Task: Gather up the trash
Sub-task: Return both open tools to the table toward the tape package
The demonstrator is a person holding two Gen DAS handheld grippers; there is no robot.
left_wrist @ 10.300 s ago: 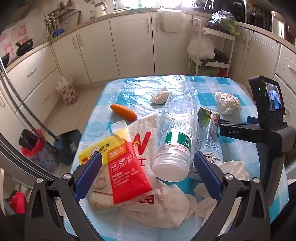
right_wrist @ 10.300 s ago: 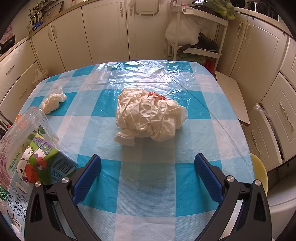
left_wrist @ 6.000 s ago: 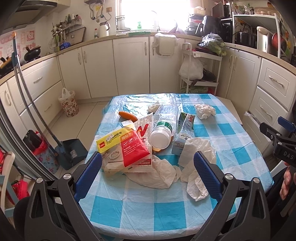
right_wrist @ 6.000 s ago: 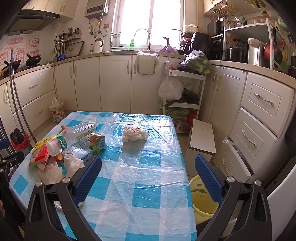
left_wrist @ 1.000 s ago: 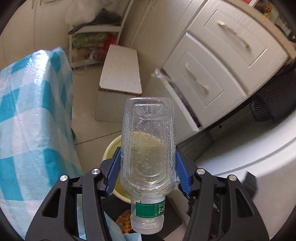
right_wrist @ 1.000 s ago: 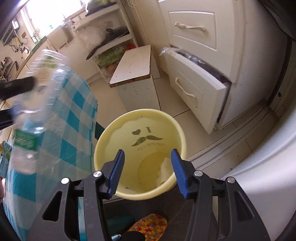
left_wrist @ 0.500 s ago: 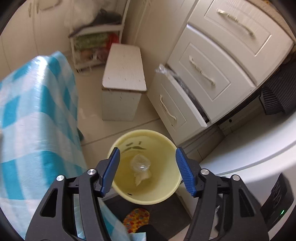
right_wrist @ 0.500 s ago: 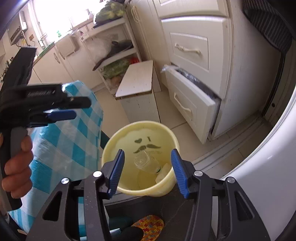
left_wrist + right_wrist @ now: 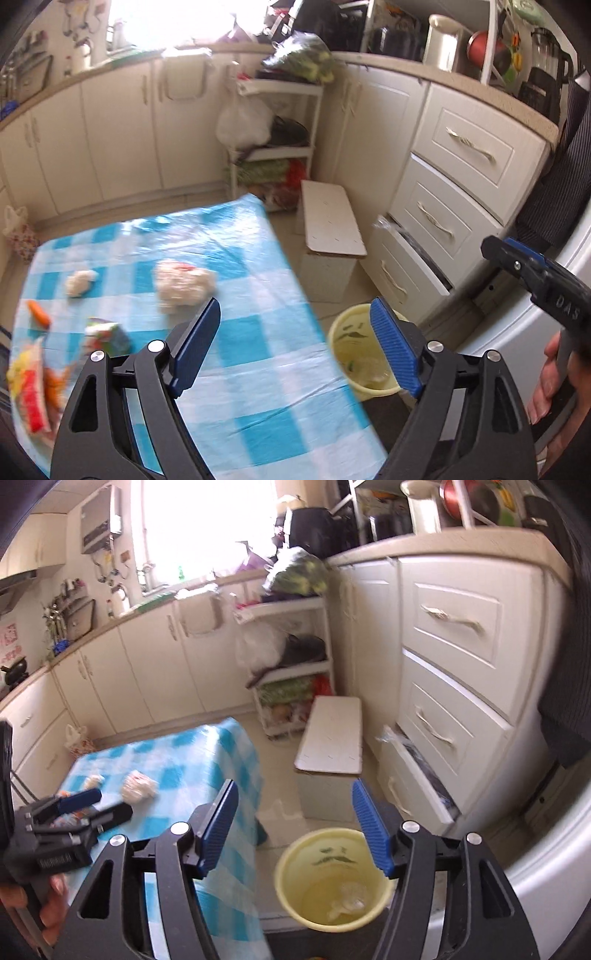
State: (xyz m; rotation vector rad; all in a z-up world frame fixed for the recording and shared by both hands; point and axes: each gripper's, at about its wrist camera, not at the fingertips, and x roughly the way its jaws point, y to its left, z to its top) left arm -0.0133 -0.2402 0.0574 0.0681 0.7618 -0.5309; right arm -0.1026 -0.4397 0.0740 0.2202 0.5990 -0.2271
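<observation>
Both claws stood open and empty, their jaws having just widened further. Left claw [image 9: 295, 343], which a second ago pinched the bottle above the bin [image 9: 295, 893], had let it drop and now looked over the counter [image 9: 258, 369]. Bottle [image 9: 351, 895] lay inside the bin on the floor beside the counter. Right claw [image 9: 293, 827] now viewed the bin from higher up. Wads [image 9: 183, 282], carton [image 9: 109, 336] and carrot [image 9: 38, 312] remained on the counter.

Cream kitchen, blown-out daylight through the window [image 9: 207, 528]

Curved run of cabinets [image 9: 118, 133], pale tile floor [image 9: 280, 805], white shelf rack [image 9: 275, 122], low white stool [image 9: 330, 225], bottom drawer [image 9: 402, 273] ajar, blue-checked table [image 9: 236, 332].
</observation>
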